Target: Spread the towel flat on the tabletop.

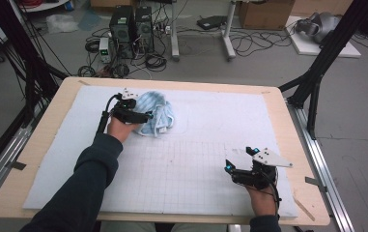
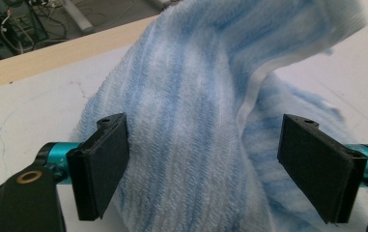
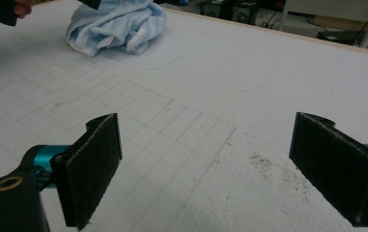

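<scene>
High view is showing me a crumpled blue-and-white striped terry towel [image 1: 153, 113] bunched on the far left part of the white gridded foam mat [image 1: 196, 159], so I am judging the work as barely begun: no grasp made yet. My left gripper [image 2: 203, 164] is straddling the towel with jaws spread wide, unclosed. My right gripper [image 3: 205, 169] is hovering wide open, well apart from the towel, holding nothing.

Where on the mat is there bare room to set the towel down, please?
The gridded middle of the mat, between the towel and the right claw, is bare, as is the far right part. It is crowded only at the far left, where the open left claw straddles the towel.
</scene>
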A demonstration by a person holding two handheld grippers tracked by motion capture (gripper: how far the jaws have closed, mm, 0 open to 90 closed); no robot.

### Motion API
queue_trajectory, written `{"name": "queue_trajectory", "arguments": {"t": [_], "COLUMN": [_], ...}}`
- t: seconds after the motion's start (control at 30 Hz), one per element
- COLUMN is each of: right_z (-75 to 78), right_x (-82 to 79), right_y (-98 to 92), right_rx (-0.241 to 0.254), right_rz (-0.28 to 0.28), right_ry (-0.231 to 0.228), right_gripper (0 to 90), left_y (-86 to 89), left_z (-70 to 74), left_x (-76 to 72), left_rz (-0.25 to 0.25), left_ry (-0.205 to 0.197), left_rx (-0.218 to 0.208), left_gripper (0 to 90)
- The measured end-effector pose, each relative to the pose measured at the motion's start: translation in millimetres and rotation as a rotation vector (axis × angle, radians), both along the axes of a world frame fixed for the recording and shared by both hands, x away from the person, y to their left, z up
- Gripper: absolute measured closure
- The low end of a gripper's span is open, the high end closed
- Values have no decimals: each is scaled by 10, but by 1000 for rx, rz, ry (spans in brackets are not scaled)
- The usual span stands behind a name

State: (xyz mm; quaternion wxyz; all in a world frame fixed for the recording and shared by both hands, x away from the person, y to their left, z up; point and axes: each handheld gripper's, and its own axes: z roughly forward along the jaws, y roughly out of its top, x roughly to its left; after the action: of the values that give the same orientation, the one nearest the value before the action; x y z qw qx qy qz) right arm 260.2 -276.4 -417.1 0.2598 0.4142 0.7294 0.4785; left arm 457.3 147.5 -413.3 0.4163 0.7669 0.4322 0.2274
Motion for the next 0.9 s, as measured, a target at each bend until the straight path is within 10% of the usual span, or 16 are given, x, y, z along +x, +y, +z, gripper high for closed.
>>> {"name": "queue_trajectory", "arguments": {"t": [0.17, 0.27, 0.9], "right_z": [-10, -11, -16], "right_x": [13, 14, 25], "right_y": [-9, -8, 15], "right_rx": [-2, -3, 1], "right_rz": [5, 6, 4], "right_ry": [-4, -4, 6], "right_gripper": [104, 104, 104], "left_y": [8, 17, -140], "left_z": [-101, -130, 230], "left_x": [41, 36, -400], "left_rz": [18, -22, -413], "left_ry": [22, 20, -16], "left_rx": [70, 103, -224], "left_gripper": [376, 638, 754]}}
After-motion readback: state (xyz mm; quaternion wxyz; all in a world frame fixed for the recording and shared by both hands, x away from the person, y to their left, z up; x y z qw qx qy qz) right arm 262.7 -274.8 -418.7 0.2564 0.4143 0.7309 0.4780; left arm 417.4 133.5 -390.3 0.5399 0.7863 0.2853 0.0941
